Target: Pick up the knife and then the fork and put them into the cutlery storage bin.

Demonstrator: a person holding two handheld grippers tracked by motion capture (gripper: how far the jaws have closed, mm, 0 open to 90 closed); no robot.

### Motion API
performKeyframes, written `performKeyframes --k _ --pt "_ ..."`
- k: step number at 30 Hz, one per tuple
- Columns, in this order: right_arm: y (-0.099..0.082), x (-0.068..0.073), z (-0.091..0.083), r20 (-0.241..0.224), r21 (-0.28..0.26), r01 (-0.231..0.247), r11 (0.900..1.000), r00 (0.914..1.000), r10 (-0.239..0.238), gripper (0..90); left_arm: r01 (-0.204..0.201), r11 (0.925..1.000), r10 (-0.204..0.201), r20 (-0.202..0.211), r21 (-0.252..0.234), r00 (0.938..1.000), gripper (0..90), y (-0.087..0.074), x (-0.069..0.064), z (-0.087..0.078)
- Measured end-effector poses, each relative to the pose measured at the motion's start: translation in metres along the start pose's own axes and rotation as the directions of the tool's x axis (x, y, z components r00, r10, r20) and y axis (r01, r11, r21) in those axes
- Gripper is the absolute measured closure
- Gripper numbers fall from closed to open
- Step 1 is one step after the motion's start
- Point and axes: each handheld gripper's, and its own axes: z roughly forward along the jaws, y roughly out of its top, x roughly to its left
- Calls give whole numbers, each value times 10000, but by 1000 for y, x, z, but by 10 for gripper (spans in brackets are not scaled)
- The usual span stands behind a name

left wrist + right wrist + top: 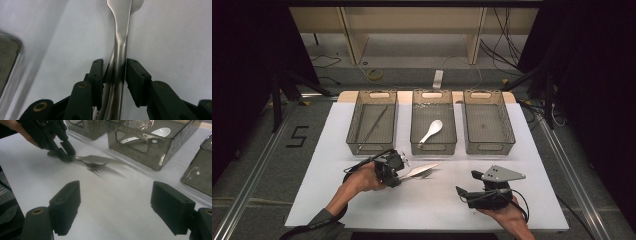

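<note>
Jaws of the left gripper (114, 75) are being pinched onto the fork handle (119, 62) (right gripper (115, 205) spread, idle); lifting is called for next.

Matte black two-jaw left gripper (403, 172) with brass-coloured pivot rivets; bright silver polished metal knife and fork (422, 171); matte black right gripper (468, 184) topped by a pale grey plate. Glossy white ceramic soup spoon (432, 130) inside the smoky grey translucent plastic middle bin (433, 146). Plain white table sheet (422, 205), unpatterned; dull grey carpeted floor (257, 150) bearing a black "5" mark (298, 136).
</note>
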Motion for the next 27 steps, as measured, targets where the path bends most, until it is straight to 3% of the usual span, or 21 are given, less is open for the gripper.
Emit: performKeyframes --k 4,9,16,20,27 --pt "0 0 0 -4 10 -5 10000 10000 5 250 35 10000 -34 44 -57 10000 688 0 0 0" --pt "0 0 0 -21 -24 19 10000 10000 -19 250 -261 9996 261 -15 -104 9997 764 -1 1 0" --pt "0 0 0 -1 -25 12 10000 10000 -12 250 -497 9986 498 23 -159 9988 780 -2 1 -1" --pt "0 0 0 3 -28 38 10000 10000 -38 251 -515 9983 515 10 -269 9987 787 -3 1 -1" --pt "1 0 -1 14 -34 -7 10000 10000 7 250 -123 9991 132 215 -410 9997 791 -5 6 -2"
